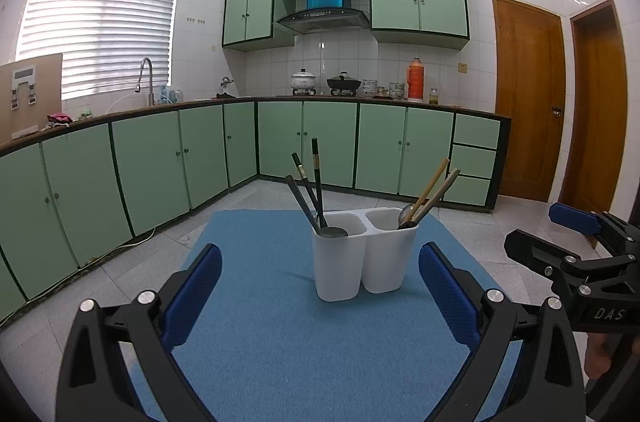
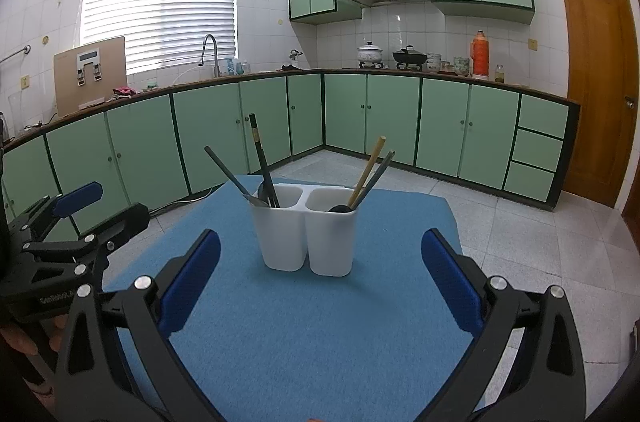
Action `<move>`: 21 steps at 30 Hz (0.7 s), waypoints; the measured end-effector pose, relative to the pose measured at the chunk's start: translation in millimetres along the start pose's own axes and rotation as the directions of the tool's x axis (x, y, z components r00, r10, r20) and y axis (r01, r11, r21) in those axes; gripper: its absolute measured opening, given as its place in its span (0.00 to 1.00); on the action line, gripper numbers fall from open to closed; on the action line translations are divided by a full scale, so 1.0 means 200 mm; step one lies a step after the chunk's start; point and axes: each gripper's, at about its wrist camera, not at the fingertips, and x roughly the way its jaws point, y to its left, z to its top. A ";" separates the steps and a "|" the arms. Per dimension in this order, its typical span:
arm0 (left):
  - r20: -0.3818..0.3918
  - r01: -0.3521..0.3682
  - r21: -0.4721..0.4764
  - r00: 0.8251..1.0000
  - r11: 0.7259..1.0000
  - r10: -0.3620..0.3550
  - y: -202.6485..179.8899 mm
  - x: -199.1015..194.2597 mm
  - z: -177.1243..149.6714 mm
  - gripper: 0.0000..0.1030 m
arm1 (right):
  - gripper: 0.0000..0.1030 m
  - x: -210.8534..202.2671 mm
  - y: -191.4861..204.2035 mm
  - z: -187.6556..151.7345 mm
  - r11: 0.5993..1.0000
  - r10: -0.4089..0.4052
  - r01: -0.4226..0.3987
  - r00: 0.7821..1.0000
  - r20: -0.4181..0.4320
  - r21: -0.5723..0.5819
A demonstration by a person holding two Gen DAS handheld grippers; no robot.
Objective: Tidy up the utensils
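The left gripper (image 1: 320,286) was spread wide with nothing between its blue pads (image 1: 196,294), held low over the near part of the blue mat (image 1: 280,342) and aimed straight at the white utensil holder (image 1: 360,262). The right gripper (image 2: 320,270) was likewise released and empty, its fingers (image 2: 448,278) splayed to either side of the holder from its own view. Both were level with the mat and well short of the holder. In the left wrist view the right gripper (image 1: 580,254) stood off to the right beside the mat; in the right wrist view the left gripper (image 2: 76,234) stood off to the left.

The holder (image 2: 308,242) stood upright near the middle of the mat (image 2: 320,334), its two compartments side by side. In the left compartment, black chopsticks (image 1: 316,178) and a dark-handled spoon (image 1: 298,200) stood on end, their long axes near vertical and leaning a little to the left and away. In the right compartment, a bamboo chopstick (image 1: 432,186) and a grey-handled utensil (image 1: 440,192) leaned up and to the right, with a metal spoon bowl (image 1: 405,212) showing at the rim.

Behind the mat ran green cabinets (image 1: 160,158) under a counter carrying a faucet (image 1: 146,78), pots (image 1: 304,80) and an orange thermos (image 1: 416,80).
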 end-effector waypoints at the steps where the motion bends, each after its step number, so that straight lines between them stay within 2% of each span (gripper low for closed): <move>1: 0.000 0.000 0.000 1.000 1.000 0.000 0.00 0.00 0.00 0.94 | 0.95 0.00 0.00 0.00 1.000 0.000 0.000 1.000 0.001 -0.001; 21: 0.000 -0.002 -0.002 1.000 1.000 0.002 0.00 -0.01 0.00 0.94 | 0.95 0.00 0.01 0.01 1.000 0.000 0.000 1.000 0.003 -0.003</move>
